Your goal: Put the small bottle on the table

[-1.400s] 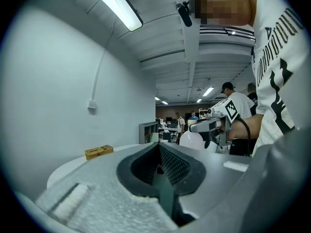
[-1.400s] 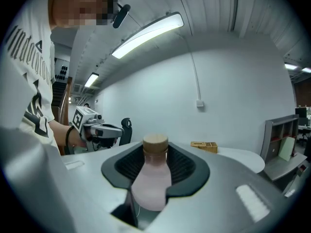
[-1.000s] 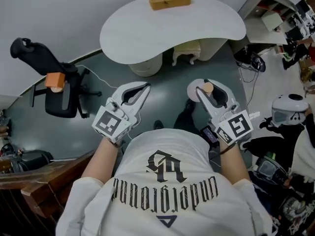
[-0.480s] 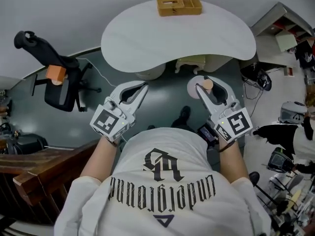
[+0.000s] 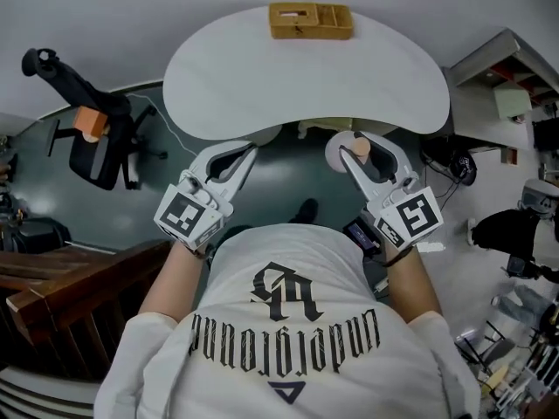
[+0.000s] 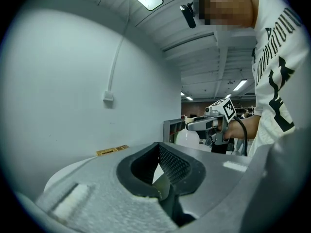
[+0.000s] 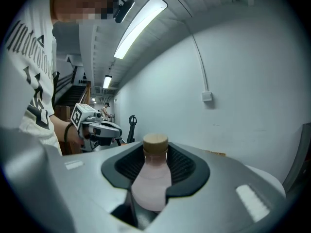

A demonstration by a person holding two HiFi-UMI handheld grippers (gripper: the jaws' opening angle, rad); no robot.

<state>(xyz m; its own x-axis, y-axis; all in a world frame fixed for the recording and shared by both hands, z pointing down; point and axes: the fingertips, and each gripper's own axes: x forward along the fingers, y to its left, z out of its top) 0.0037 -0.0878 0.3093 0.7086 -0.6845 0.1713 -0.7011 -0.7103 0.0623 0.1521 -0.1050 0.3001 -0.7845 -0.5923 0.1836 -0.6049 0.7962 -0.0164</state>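
Tabletop (image 5: 306,77) now bigger and nearer than a sec ago, its near edge right ahead of both tools at 12 o'clock. Wooden box (image 5: 310,21) has slid back toward centre at the far rim, 12 o'clock. Office chair (image 5: 96,138) w/ an orange thing (image 5: 87,122) on it has drifted out to 9–10 o'clock. Right tool (image 5: 360,154), at 1 o'clock from the person's chest, is clamped on the small bottle (image 5: 358,149). The bottle stands upright betw. the dark pads, tan cap up, pale pinkish fill, and it's in the air short of the tabletop edge, not yet set down. Left tool (image 5: 232,157), at 11 o'clock, is clenched w/ nothing in it; only a slit of light shows betw. the pads. The two tools are level, side by side, well apart. Wooden railing (image 5: 61,295) at 8 o'clock, grey shelf unit (image 5: 502,68) at 2 o'clock, clutter on the floor at 3–4. The box has compartments on top; contents can't be made out.
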